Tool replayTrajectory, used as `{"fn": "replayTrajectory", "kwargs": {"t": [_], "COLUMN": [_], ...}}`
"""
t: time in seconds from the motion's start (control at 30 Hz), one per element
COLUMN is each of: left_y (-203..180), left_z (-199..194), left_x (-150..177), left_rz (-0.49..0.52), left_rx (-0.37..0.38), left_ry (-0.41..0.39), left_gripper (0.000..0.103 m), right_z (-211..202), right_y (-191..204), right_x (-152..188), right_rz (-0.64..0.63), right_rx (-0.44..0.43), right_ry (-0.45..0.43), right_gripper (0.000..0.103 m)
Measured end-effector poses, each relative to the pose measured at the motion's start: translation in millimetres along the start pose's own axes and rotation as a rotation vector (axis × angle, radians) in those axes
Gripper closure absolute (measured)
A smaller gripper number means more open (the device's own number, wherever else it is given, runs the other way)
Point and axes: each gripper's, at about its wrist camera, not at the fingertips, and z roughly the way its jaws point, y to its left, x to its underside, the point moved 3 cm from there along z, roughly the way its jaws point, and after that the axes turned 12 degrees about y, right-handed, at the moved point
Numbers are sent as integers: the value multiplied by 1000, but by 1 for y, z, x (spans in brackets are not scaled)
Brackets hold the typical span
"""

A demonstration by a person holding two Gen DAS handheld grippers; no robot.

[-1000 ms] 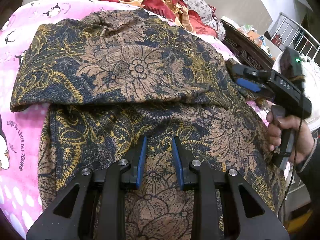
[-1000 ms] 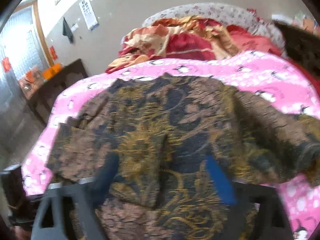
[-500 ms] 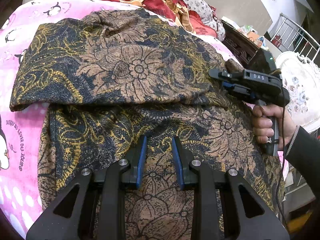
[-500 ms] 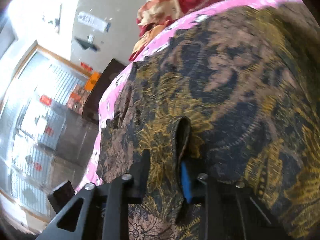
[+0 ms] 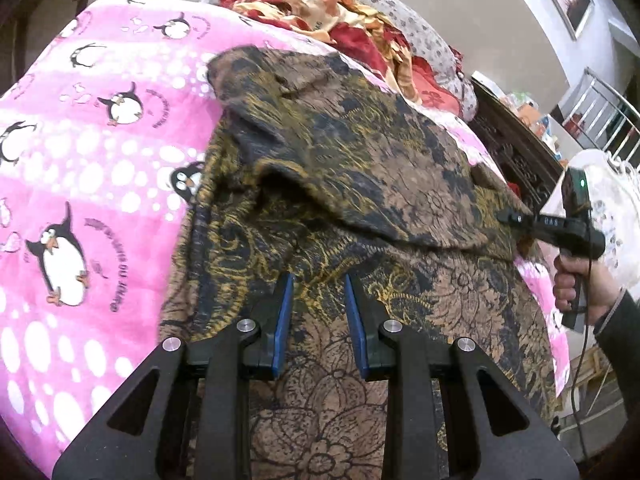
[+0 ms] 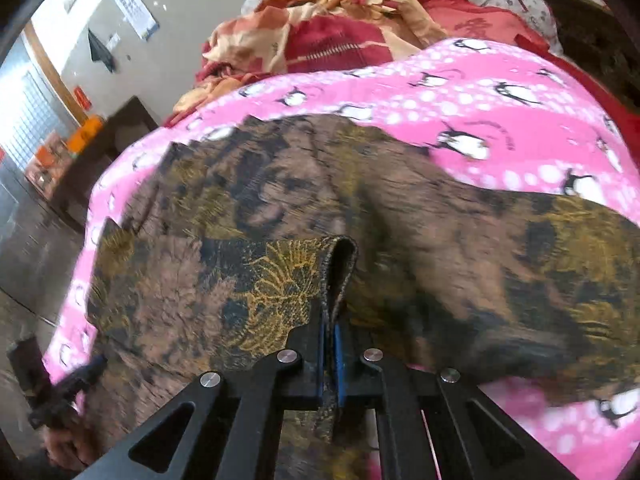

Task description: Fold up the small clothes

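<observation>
A brown, black and gold floral garment (image 5: 360, 184) lies on a pink penguin blanket (image 5: 100, 160). My left gripper (image 5: 318, 280) hovers over its near part, open, nothing between the blue pads. My right gripper (image 6: 329, 332) is shut on a folded edge of the garment (image 6: 336, 264) and holds that edge lifted above the rest of the cloth (image 6: 460, 220). In the left wrist view the right gripper (image 5: 508, 216) is at the garment's right edge, pulling the upper layer across.
A heap of red and orange bedding (image 5: 340, 12) lies at the head of the bed, also in the right wrist view (image 6: 340, 28). Dark wooden furniture (image 5: 512, 140) stands right of the bed. The blanket (image 6: 500, 92) is bare beyond the garment.
My right gripper closed on the garment's edge and pulled the upper layer to the right, uncovering pink blanket on the left. My left gripper stayed open over the near cloth.
</observation>
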Motion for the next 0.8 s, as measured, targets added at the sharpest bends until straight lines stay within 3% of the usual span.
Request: {"fn": "replayTrajectory", "kwargs": {"t": [0.17, 0.27, 0.33, 0.47, 0.53, 0.6, 0.63, 0.67, 0.73, 0.8], "left_y": [1, 2, -3, -1, 10, 29, 37, 37, 33, 27], "left_z": [-34, -43, -40, -4, 19, 45, 54, 49, 42, 21], "left_x": [-33, -71, -95, -116, -110, -99, -95, -94, -98, -113], "left_rz": [11, 16, 26, 25, -8, -58, -78, -60, -63, -70], "left_rx": [-54, -78, -76, -119, -172, -238, -236, -233, -255, -244], "left_ry": [-107, -157, -179, -131, -75, 20, 44, 8, 25, -54], "left_gripper": [77, 50, 49, 49, 49, 49, 49, 49, 49, 49], "right_z": [3, 1, -8, -36, -41, -28, -14, 2, 31, 26], "right_y": [-6, -3, 4, 19, 32, 44, 49, 48, 30, 25], "right_x": [6, 8, 9, 18, 26, 36, 39, 42, 47, 44], "right_rz": [18, 10, -6, -30, -57, -103, -130, -137, -86, -42], "right_rx": [66, 128, 131, 131, 118, 85, 89, 107, 146, 129], "right_ry": [18, 11, -19, -128, -166, -134, -99, -58, 62, 47], "right_gripper": [99, 99, 98, 77, 76, 76, 76, 76, 77, 78]}}
